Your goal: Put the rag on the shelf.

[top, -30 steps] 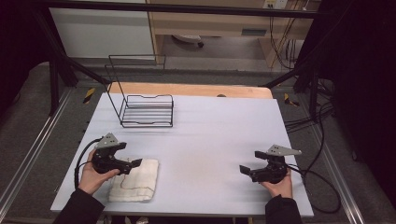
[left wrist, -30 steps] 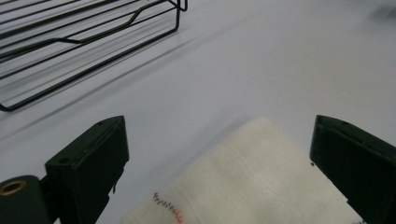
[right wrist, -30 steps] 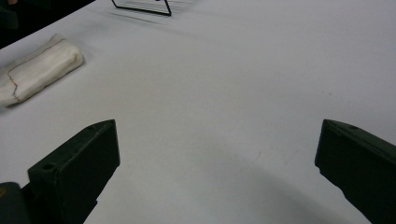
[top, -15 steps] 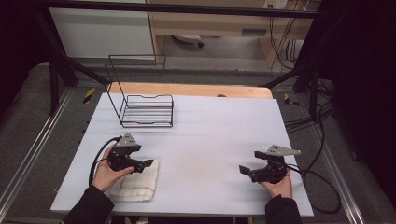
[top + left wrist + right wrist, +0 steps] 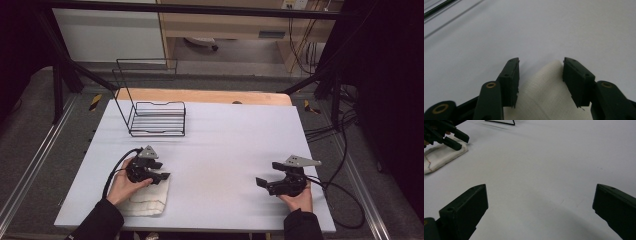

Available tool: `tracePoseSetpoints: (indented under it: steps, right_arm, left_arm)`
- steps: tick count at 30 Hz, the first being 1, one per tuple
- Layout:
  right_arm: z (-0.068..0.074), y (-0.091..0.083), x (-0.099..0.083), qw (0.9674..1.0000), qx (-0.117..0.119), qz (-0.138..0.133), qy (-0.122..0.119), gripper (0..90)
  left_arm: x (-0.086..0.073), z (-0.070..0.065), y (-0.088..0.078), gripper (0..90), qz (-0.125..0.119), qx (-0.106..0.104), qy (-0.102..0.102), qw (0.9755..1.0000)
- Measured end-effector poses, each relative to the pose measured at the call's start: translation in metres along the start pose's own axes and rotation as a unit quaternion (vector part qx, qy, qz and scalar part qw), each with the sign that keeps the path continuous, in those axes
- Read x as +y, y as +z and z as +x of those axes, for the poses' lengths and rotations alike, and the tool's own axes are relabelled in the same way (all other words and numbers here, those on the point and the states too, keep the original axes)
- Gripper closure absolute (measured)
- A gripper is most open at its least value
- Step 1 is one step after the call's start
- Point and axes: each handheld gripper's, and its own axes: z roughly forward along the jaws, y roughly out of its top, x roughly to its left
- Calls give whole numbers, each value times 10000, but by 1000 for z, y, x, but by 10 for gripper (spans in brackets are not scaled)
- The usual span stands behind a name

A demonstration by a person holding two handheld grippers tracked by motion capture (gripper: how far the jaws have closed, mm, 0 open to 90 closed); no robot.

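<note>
Left gripper [image 5: 540, 82], jaws parted, straddles the cloth's [image 5: 544, 100] corner at seven o'clock on the worktop [image 5: 225, 150]; probably close low to catch every layer. Right gripper [image 5: 264, 183] rests released.

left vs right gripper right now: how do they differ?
The left gripper has its jaws astride a corner of the folded white towel; the right gripper has bare table between its jaws. The left jaws stand narrower apart, the right jaws spread wide. The left gripper sits nearer the wire rack than the right. Both are open and hand-held low over the table.
</note>
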Motion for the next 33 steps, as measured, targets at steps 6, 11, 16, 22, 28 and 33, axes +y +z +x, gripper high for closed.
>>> tracePoseSetpoints:
  steps: [6,11,16,22,28,33]
  right_arm:
    - [0,1,0,10000,0,10,-12,6]
    - [0,1,0,10000,-2,11,-22,5]
    - [0,1,0,10000,0,12,-19,6]
    - [0,1,0,10000,-2,9,-21,5]
    - [0,0,0,10000,-6,19,-23,6]
    - [0,1,0,10000,-13,13,-26,6]
  left_arm:
    - [0,1,2,538,83,-130,-80,9998]
    - [1,1,2,580,141,-210,-138,9996]
    - [2,-2,2,699,202,-245,-44,9995]
    - [4,-5,1,798,238,-200,-9,9995]
    - [5,-4,-2,823,105,-88,-24,9999]
    - [6,5,-11,827,-245,117,-240,9993]
